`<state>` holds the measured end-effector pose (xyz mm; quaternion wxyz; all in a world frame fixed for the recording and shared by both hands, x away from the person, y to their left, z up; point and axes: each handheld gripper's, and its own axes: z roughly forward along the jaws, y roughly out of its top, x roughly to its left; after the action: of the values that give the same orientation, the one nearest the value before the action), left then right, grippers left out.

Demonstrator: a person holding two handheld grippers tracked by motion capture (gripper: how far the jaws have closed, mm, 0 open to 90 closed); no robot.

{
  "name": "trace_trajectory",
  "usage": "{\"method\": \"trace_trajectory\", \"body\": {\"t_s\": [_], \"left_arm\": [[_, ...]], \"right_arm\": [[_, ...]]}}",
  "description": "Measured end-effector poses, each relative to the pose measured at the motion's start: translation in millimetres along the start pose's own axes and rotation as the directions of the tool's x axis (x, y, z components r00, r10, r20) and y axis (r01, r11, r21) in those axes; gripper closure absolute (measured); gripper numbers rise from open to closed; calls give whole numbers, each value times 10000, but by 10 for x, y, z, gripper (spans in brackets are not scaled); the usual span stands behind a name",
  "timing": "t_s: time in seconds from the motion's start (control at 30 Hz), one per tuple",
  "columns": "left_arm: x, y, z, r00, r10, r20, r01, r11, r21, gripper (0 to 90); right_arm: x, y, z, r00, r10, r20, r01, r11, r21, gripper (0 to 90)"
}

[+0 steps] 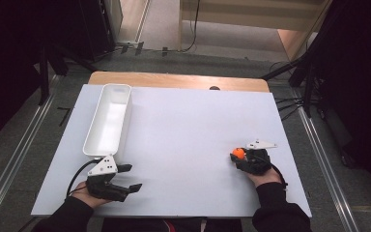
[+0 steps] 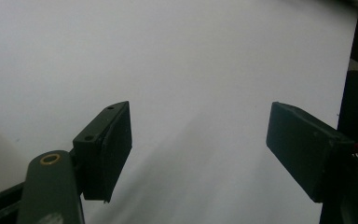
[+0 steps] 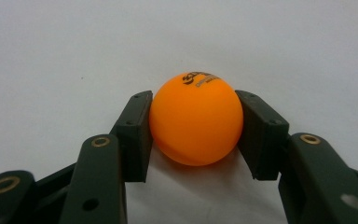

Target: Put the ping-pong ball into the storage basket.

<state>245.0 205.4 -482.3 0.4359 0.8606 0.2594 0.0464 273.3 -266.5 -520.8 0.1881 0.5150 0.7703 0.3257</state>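
An orange ping-pong ball (image 3: 196,119) with dark print on top sits between the two black jaws of my right gripper (image 3: 195,123), which is shut on it. In the high view the ball (image 1: 239,153) shows at the tip of the right gripper (image 1: 240,155), at the right of the white board. My left gripper (image 1: 129,178) rests near the board's front left edge with its jaws wide apart. The left gripper view shows the same gripper (image 2: 198,140) open over bare white surface, nothing between its fingers.
A long white rectangular tray (image 1: 107,121) stands on the left side of the white board (image 1: 188,130), just beyond the left gripper. The wooden table edge (image 1: 174,79) shows at the back. Dark stands and cables ring the table on the floor.
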Motion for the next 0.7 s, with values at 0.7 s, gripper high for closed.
{"method": "trace_trajectory", "body": {"t_s": [0.7], "left_arm": [[1, -2, -3, 10000, -27, 24, 26, 10000, 31, 229]], "right_arm": [[-38, 138, -141, 9934, 816, -810, -835, 9963, -214, 487]]}}
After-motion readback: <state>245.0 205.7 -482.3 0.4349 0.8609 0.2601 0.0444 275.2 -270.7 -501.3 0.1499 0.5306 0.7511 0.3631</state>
